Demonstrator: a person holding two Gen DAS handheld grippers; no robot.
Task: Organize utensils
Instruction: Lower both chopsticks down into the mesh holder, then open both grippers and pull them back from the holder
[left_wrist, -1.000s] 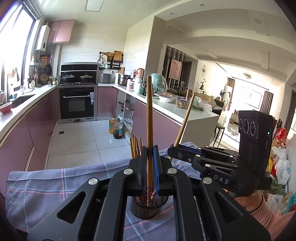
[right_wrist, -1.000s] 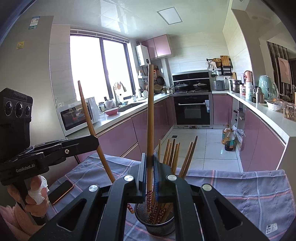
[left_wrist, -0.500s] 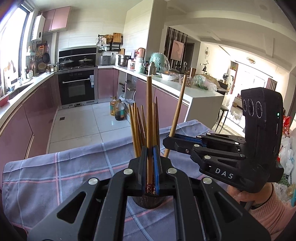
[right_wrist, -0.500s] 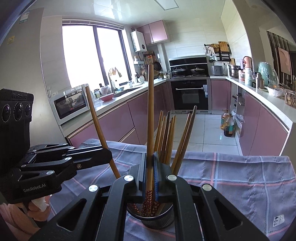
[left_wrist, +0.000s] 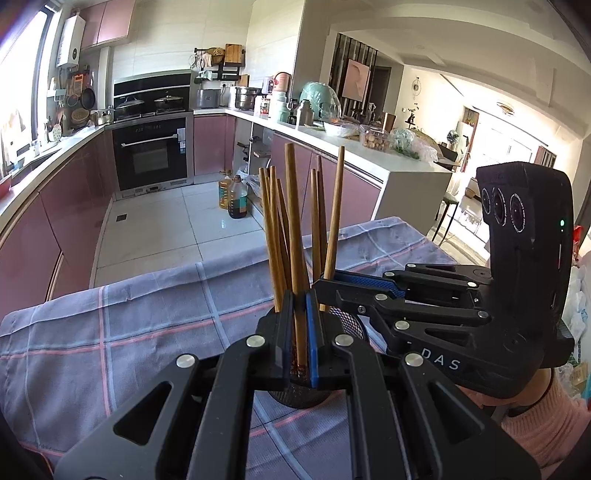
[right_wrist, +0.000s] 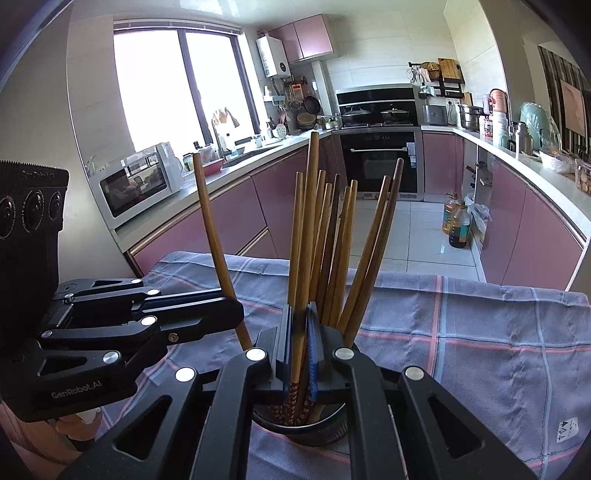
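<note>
Over the mesh cup (right_wrist: 299, 430) on the checked cloth (right_wrist: 480, 332), both grippers sit close together. Left gripper (left_wrist: 300, 332) is pinching one chopstick (left_wrist: 293, 221) upright, its patterned tip down by the cup's mouth. Right gripper (right_wrist: 301, 350), just beside it, is clamped on another chopstick (right_wrist: 309, 206) the same way. A bunch of other chopsticks (right_wrist: 354, 240) stand fanned out inside the cup.

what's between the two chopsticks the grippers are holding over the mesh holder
In the right wrist view only bare checked cloth shows between the left gripper's chopstick and the right gripper's chopstick; the loose chopsticks stand on the far side.
</note>
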